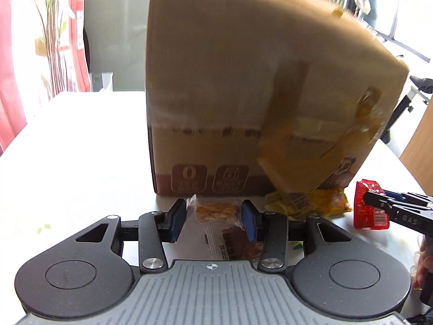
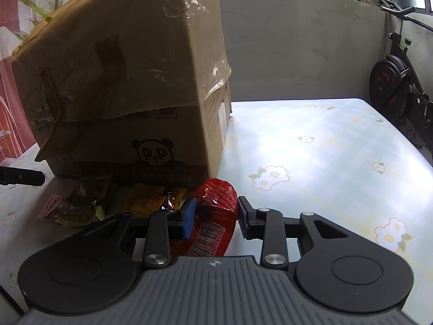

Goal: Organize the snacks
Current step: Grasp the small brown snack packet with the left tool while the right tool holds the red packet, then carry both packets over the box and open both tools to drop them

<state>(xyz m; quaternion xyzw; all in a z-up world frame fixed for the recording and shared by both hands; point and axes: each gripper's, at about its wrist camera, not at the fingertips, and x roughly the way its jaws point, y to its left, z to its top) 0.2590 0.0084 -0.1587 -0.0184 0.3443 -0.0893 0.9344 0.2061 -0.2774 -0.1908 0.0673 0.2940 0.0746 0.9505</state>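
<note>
Claw (image 2: 215,218) grips red barcoded packet (image 2: 213,216)

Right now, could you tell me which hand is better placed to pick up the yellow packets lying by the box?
Neither is free: the left tool grips a clear snack packet and the right tool grips the red packet. The yellow packets lie between them.
</note>
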